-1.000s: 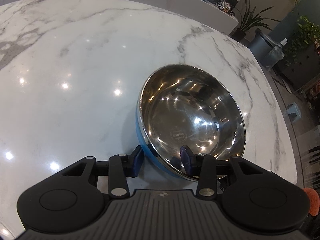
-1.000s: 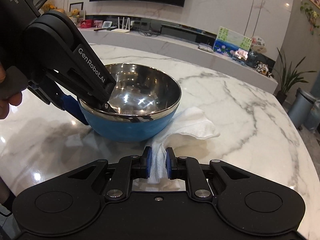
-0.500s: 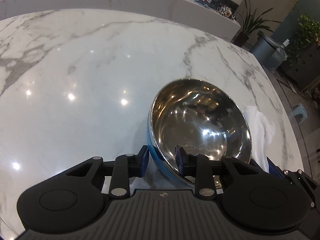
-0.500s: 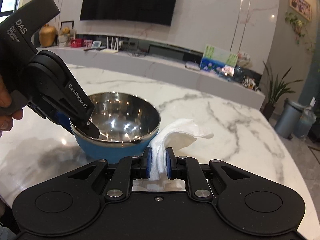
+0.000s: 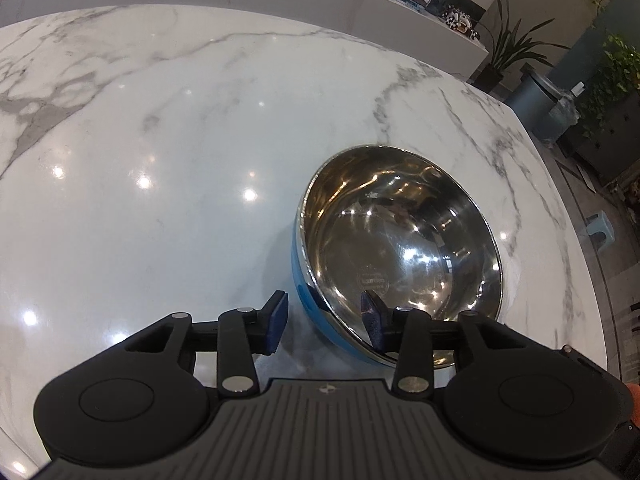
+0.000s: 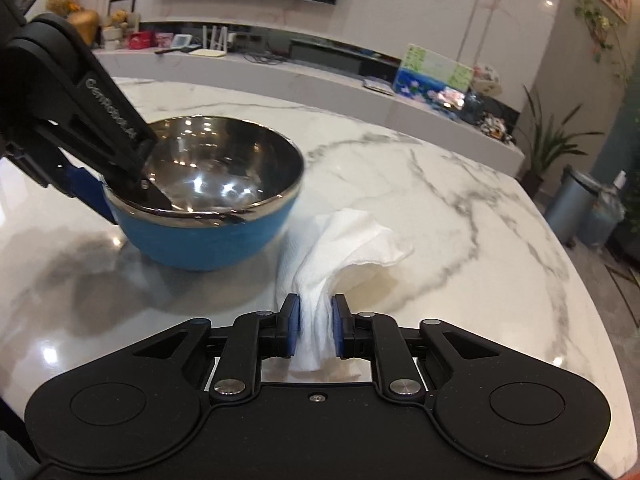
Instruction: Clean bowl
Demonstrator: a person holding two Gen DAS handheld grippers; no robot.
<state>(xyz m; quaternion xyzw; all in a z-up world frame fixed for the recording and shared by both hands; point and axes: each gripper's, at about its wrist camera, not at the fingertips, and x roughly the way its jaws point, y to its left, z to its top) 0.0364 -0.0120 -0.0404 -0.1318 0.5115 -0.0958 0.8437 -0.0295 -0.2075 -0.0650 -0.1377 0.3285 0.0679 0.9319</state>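
A steel bowl with a blue outside (image 5: 400, 240) stands on the marble table; it also shows in the right wrist view (image 6: 208, 196). My left gripper (image 5: 324, 322) straddles the bowl's near rim, one finger inside, one outside, with a gap to the wall, so it is open. It shows from the side in the right wrist view (image 6: 120, 184). My right gripper (image 6: 314, 330) is shut on a white paper towel (image 6: 344, 244), held just above the table to the right of the bowl.
The marble table (image 5: 160, 140) ends in a rounded edge at the right (image 6: 580, 280). A low white counter (image 6: 320, 84) with small items runs behind it. A grey bin (image 6: 576, 208) and plants stand on the floor beyond.
My left gripper has widened around the bowl's rim after being closer on it. My right gripper has lifted the paper towel free from beside the bowl and moved right.
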